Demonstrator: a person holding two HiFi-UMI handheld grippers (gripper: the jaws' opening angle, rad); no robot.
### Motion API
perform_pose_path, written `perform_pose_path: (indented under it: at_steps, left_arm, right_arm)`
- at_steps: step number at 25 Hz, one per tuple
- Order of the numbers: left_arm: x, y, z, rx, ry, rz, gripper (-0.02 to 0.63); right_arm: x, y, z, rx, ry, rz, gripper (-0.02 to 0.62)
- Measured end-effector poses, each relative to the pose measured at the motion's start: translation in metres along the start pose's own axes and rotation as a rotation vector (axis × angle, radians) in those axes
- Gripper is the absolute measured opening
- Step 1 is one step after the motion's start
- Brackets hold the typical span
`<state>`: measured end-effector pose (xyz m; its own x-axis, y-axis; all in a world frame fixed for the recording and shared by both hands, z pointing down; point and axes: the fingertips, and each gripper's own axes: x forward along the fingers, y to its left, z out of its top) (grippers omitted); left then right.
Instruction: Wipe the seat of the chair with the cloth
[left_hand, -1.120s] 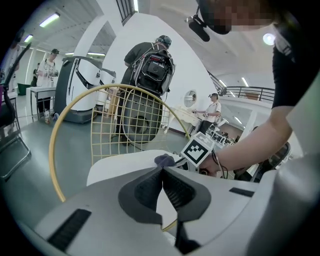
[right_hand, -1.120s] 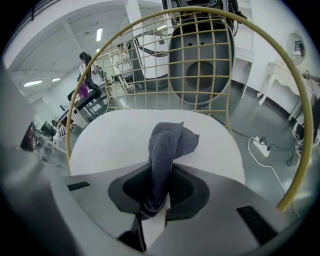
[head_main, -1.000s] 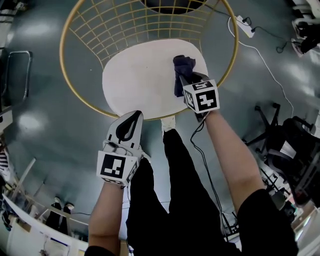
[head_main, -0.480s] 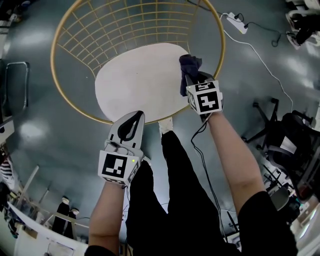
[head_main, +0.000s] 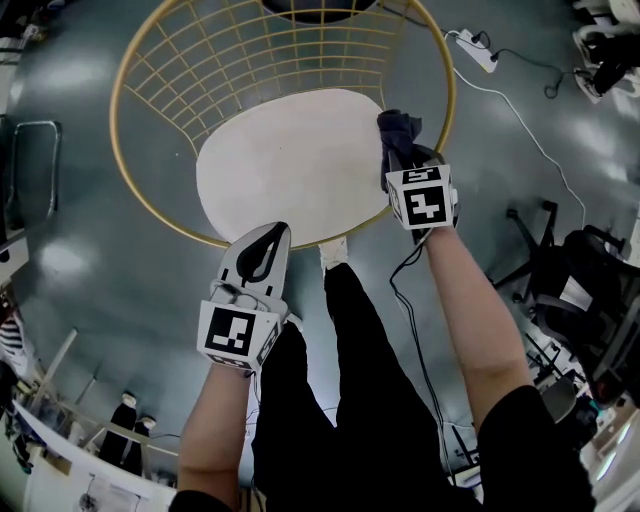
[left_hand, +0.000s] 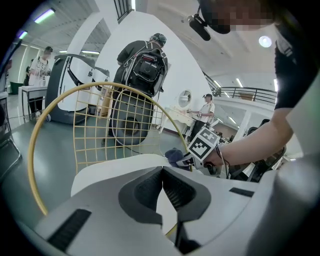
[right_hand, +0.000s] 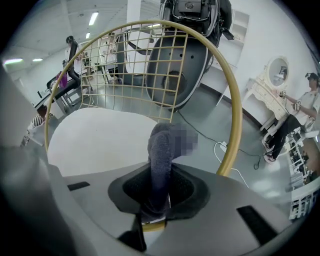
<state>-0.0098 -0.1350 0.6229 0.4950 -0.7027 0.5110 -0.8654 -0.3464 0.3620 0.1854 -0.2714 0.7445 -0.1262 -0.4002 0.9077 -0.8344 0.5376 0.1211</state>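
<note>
Cloth (head_main: 398, 128), dark blue: clamped between the jaws of the right gripper (head_main: 402, 158) and bunched upward beyond them. It is held at the right edge of the chair seat (head_main: 285, 165) (white, oval), just inside the gold wire frame (head_main: 190, 70). Left gripper (head_main: 268, 238): held over the seat's near edge, well apart from the cloth, jaws pressed together with nothing between them.

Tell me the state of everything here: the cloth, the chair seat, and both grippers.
cloth: bunched, clamped between the right gripper's jaws, at the seat's right edge.
seat: white, nothing else on it.
right gripper: shut on the cloth.
left gripper: jaws together, empty, held by the seat's near edge.
</note>
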Motion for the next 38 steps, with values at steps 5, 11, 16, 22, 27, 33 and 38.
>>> perform_pose_path:
  at_steps: [5,11,16,22,27,33,38]
  left_arm:
    - [-0.014,0.01,-0.002,-0.014,-0.008,0.024,0.017]
    - [-0.028,0.021,0.004,-0.023,-0.026,0.067,0.017]
    - [-0.056,0.046,-0.002,-0.04,-0.044,0.118,0.017]
    - [-0.085,0.065,-0.013,-0.06,-0.051,0.18,0.017]
    - [-0.104,0.086,-0.024,-0.092,-0.055,0.226,0.017]
    - [-0.116,0.098,-0.039,-0.132,-0.057,0.257,0.017]
    - [-0.118,0.103,-0.047,-0.143,-0.056,0.263,0.017]
  right_arm:
    - [-0.008,0.02,0.017,-0.007,-0.06,0.032,0.075]
    - [-0.019,0.083,0.058,0.023,-0.211,0.262,0.075]
    - [-0.016,0.164,0.088,0.016,-0.24,0.424,0.075]
    - [-0.01,0.249,0.105,0.023,-0.215,0.593,0.075]
    - [0.0,0.311,0.115,-0.01,-0.168,0.698,0.075]
    - [0.012,0.349,0.12,-0.042,-0.124,0.753,0.075]
    - [0.029,0.352,0.123,-0.053,-0.097,0.741,0.075]
